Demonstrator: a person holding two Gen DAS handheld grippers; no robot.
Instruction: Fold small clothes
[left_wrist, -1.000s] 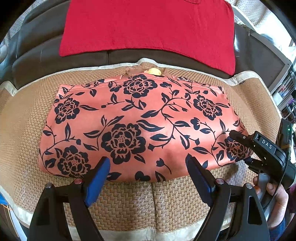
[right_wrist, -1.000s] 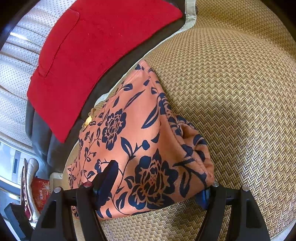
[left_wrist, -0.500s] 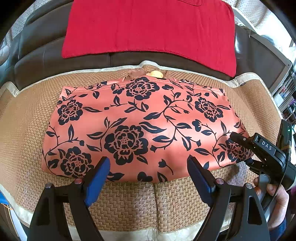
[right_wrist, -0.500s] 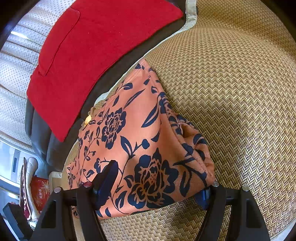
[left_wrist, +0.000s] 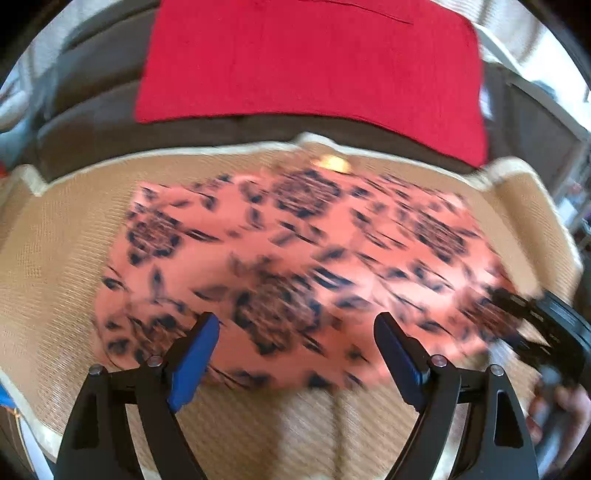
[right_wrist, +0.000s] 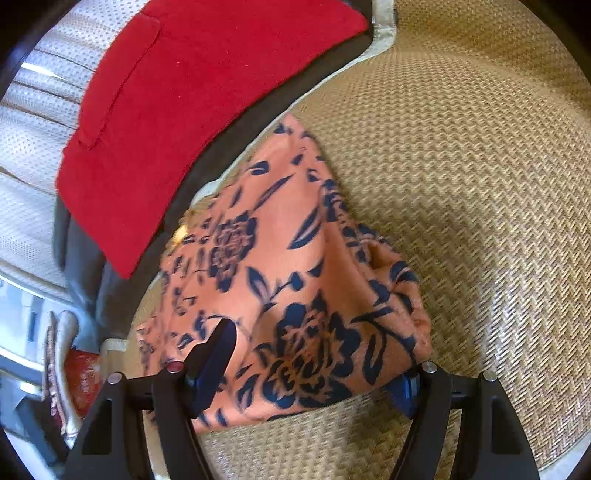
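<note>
**Ana:** Tongs first, since they sit nearest. Left tongs (left_wrist: 295, 343) stand wide over the near hem of the floral garment (left_wrist: 295, 266), blue pads spread and nothing pinched between them. That view is smeared with blur, so I can't say whether a pad brushes the cloth.

**Ben:** And the right tongs (right_wrist: 314, 365)?

**Ana:** Spread too, straddling the garment's right-hand corner. One finger lies on top of the fabric, the other is tucked just beside the edge, low against the mat. The jaws look apart, not clamped, so I'd call it a bracket round the corner, not a grip.

**Ben:** How far along is the folding, then?

**Ana:** My guess is partway. The orange cloth with dark flowers lies as a flat, broad rectangle on the woven mat (right_wrist: 461, 184), and at the right corner several layers show stacked, so at least one fold seems done. It is still wide, so I'd expect another fold across, and both tongs look placed to start it.

**Ben:** Anything behind it?

**Ana:** Further back, a red cloth (left_wrist: 314, 62) lies spread flat over the dark sofa cushion (left_wrist: 81, 133), well apart from the floral piece. Whether that one counts as finished or waiting, I can't tell.

**Ben:** Any baskets or bins to fill?

**Ana:** None that I can make out. Some clutter shows off the mat's far left edge in the right view, too small to name.
</note>
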